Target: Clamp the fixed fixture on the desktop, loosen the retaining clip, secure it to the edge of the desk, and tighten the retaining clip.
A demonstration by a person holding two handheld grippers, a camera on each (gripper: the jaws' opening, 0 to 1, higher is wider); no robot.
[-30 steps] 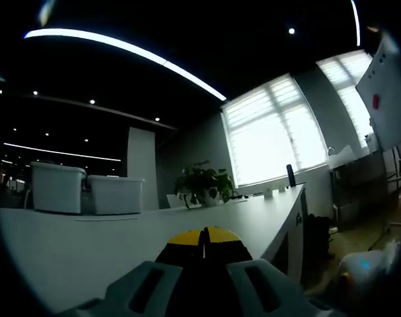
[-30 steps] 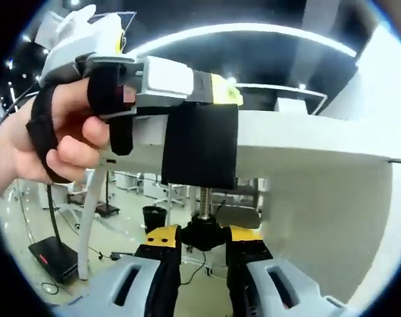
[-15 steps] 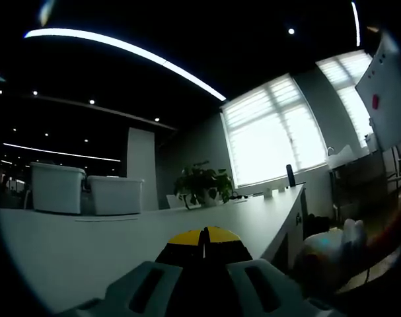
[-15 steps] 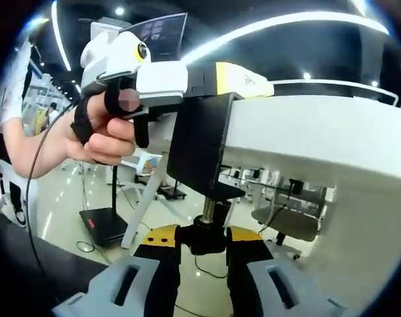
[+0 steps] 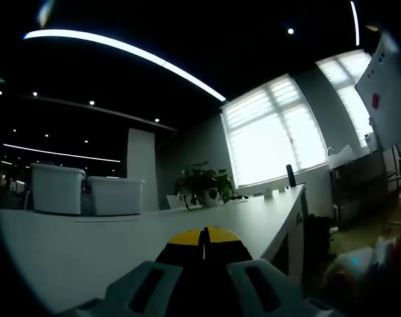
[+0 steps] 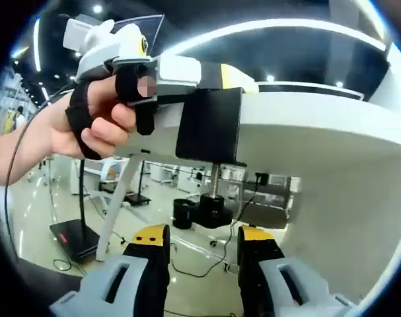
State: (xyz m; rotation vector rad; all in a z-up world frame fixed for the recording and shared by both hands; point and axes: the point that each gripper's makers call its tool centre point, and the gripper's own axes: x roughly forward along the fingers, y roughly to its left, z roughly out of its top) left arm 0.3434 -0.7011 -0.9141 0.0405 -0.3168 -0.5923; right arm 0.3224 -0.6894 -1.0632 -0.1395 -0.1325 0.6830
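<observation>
Under the desk edge (image 6: 332, 125), open right jaws flank the clamp's knob (image 6: 210, 212); left jaws closed on the fixture (image 6: 210, 125).

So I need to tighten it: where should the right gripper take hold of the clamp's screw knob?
Grip the black knob across its lobed sides, coming from below. It hangs on the threaded screw under the black clamp, between the open right gripper jaws.

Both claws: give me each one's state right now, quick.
Left claw: shut, jaws together above the desk.
Right claw: open, jaws apart below the clamp knob.
</observation>
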